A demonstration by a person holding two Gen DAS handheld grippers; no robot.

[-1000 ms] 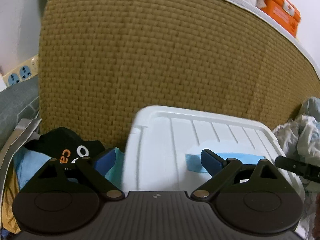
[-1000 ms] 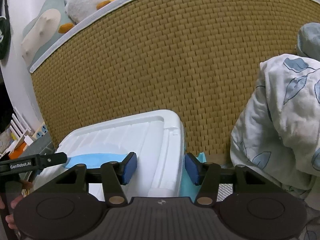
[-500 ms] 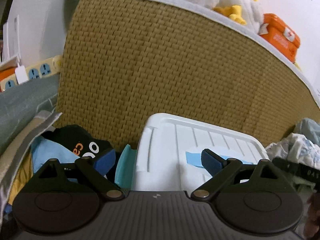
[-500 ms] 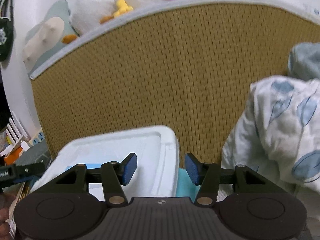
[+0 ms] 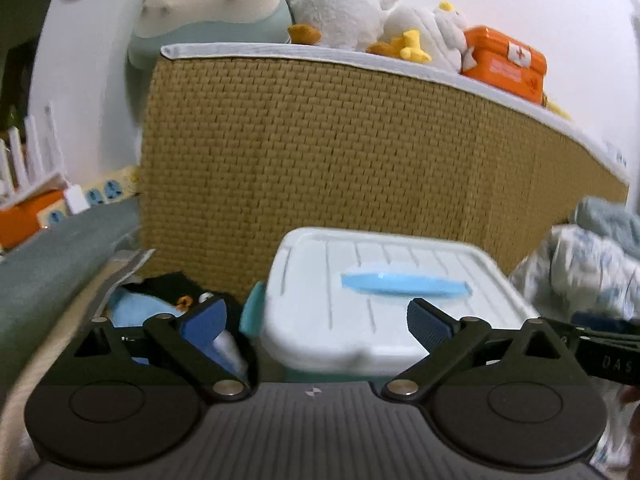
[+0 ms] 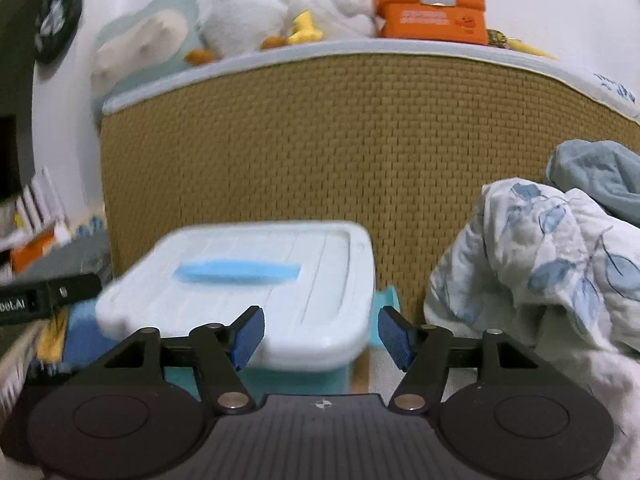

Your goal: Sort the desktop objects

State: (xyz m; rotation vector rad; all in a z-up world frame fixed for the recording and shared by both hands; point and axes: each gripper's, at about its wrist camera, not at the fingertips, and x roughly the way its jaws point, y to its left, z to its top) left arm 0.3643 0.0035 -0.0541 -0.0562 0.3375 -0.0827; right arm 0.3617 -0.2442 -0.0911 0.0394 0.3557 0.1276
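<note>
Both grippers had drawn back and tilted up from the lidded box (image 5: pixel 384 296), which sat against the wicker headboard (image 5: pixel 360 152); left gripper (image 5: pixel 316 320) and right gripper (image 6: pixel 320 332) jaws stood apart, empty

Before you: a white ribbed lid (image 5: pixel 384 296) with a sky-blue handle (image 5: pixel 404 283), a tan basket-weave headboard (image 6: pixel 328 140), an orange first-aid tin (image 6: pixel 432 8) — and white bedding (image 6: pixel 552 264) printed with blue leaves.
</note>
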